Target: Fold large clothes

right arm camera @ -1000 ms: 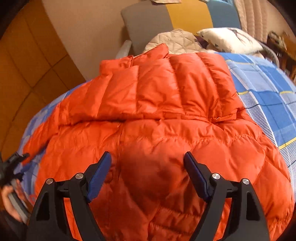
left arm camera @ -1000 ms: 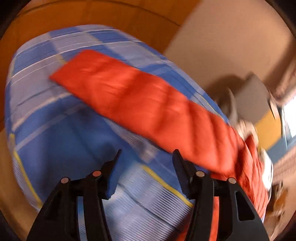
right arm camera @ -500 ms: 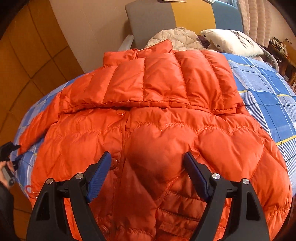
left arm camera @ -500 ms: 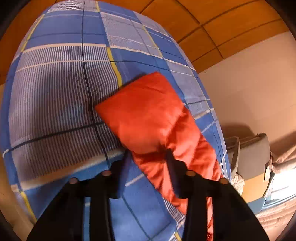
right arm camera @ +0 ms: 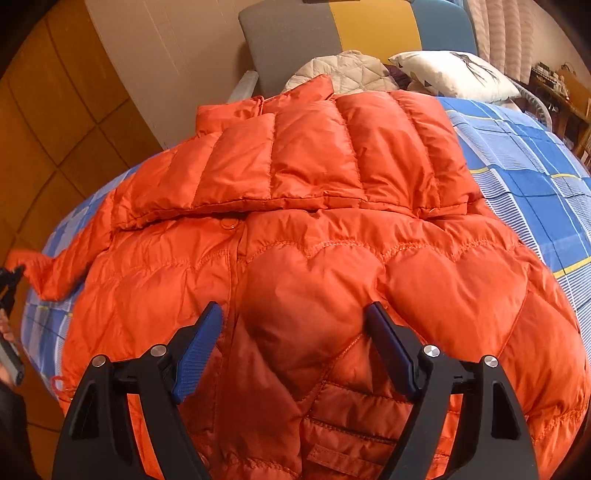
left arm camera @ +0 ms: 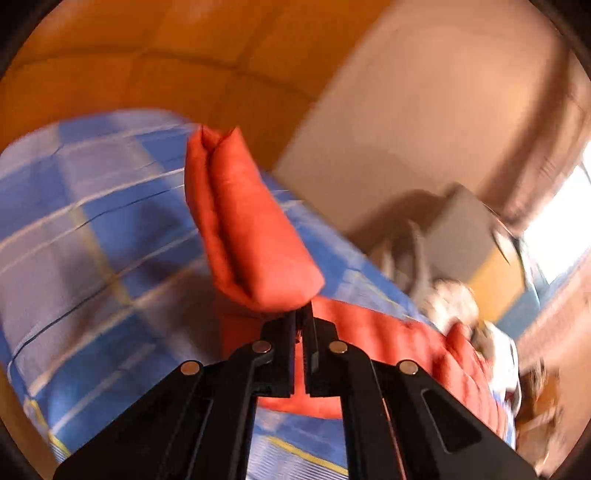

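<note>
An orange puffer jacket (right arm camera: 317,236) lies spread on a bed with a blue checked sheet (right arm camera: 524,173), its hood folded down over the chest. My right gripper (right arm camera: 293,310) hovers open just above the jacket's front, blue pads wide apart and nothing pinched between them. My left gripper (left arm camera: 303,314) is shut on the end of the jacket's sleeve (left arm camera: 243,229), which stands up off the sheet (left arm camera: 92,236) in a fold. In the right wrist view the left gripper (right arm camera: 11,280) shows at the far left edge, beside the sleeve end (right arm camera: 40,269).
At the head of the bed stand a grey, yellow and blue headboard (right arm camera: 332,29), a white pillow (right arm camera: 454,74) and a beige quilted garment (right arm camera: 347,70). Orange wall panels (right arm camera: 55,122) run along the left side. A cluttered desk (right arm camera: 561,85) sits far right.
My left gripper closed on the sleeve end and lifted it off the sheet, so the sleeve now stands up. The right gripper stayed open over the jacket.
</note>
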{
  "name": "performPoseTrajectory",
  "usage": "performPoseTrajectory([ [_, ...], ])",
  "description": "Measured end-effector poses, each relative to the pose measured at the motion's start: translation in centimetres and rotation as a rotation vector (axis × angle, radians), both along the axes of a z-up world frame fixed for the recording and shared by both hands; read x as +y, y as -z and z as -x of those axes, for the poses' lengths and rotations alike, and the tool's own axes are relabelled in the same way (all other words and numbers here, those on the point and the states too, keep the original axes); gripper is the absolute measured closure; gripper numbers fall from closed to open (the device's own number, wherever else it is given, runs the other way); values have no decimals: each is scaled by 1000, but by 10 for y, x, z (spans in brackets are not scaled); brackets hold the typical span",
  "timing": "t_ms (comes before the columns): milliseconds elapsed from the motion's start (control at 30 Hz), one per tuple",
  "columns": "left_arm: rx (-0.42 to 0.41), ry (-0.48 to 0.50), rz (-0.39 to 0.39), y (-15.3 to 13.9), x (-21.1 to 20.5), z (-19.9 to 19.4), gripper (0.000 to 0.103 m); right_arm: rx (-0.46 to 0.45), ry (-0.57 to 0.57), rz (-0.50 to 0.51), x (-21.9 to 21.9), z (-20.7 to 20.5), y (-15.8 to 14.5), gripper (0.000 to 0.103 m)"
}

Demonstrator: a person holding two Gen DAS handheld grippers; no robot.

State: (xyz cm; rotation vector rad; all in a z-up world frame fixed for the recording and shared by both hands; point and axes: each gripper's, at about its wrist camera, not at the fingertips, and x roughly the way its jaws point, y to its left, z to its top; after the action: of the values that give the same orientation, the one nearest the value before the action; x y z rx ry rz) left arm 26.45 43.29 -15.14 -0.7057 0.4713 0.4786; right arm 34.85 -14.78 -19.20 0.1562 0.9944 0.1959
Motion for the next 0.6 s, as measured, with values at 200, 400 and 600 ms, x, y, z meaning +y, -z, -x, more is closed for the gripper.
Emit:
performPoseTrajectory([
  [200,-28,287,-141,-28,-110,-54,101,0,19,-60,-13,2,-3,23],
  [400,65,532,-233,-4,-215,-97,101,9,34,-117,-25,1,-3,23],
  [600,182,657,-257,35,-262,-110,62,27,37,-170,-34,-4,-1,23],
])
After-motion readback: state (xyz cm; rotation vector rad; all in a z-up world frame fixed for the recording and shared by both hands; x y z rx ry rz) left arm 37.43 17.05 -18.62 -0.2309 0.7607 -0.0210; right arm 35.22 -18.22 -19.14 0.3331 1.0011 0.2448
